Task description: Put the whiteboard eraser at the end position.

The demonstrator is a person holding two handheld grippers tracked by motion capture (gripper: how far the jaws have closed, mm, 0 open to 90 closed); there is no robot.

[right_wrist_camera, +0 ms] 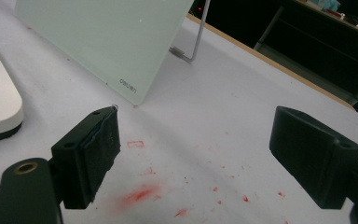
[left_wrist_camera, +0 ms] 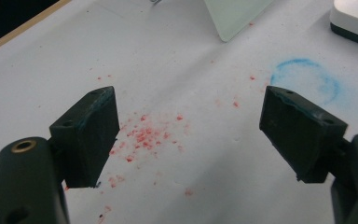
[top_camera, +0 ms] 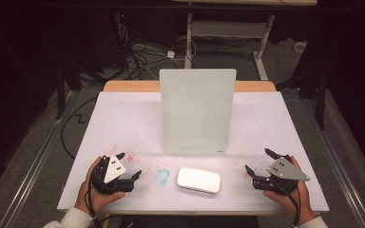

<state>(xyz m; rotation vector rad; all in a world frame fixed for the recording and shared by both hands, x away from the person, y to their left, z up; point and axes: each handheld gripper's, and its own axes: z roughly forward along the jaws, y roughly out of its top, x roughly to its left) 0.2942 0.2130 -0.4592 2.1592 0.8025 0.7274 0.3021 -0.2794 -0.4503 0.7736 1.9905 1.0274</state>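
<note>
The left gripper (top_camera: 129,166) is resting near the table's front left corner with its jaws spread wide and nothing between them — in the left gripper view its fingertips (left_wrist_camera: 93,133) are framing only bare tabletop and a scatter of red specks (left_wrist_camera: 144,135). The right gripper (top_camera: 258,164) is sitting at the front right, likewise released, its jaws standing well apart over a red smear (right_wrist_camera: 140,193) and gripping nothing.

Between the two, close to the front edge, a flat white eraser block (top_camera: 198,179) is lying with its long axis running left to right across the table (top_camera: 123,114). It is lying inward from both grippers, toward the table's middle, and the two look about equally near it, so either hand could be the one to reach. A faint blue ring (top_camera: 162,176) is marking the surface just beside the block's left end, between it and the left gripper.

Behind the block, a pale upright board (top_camera: 197,111) is standing on its prop, near but apart from it.
</note>
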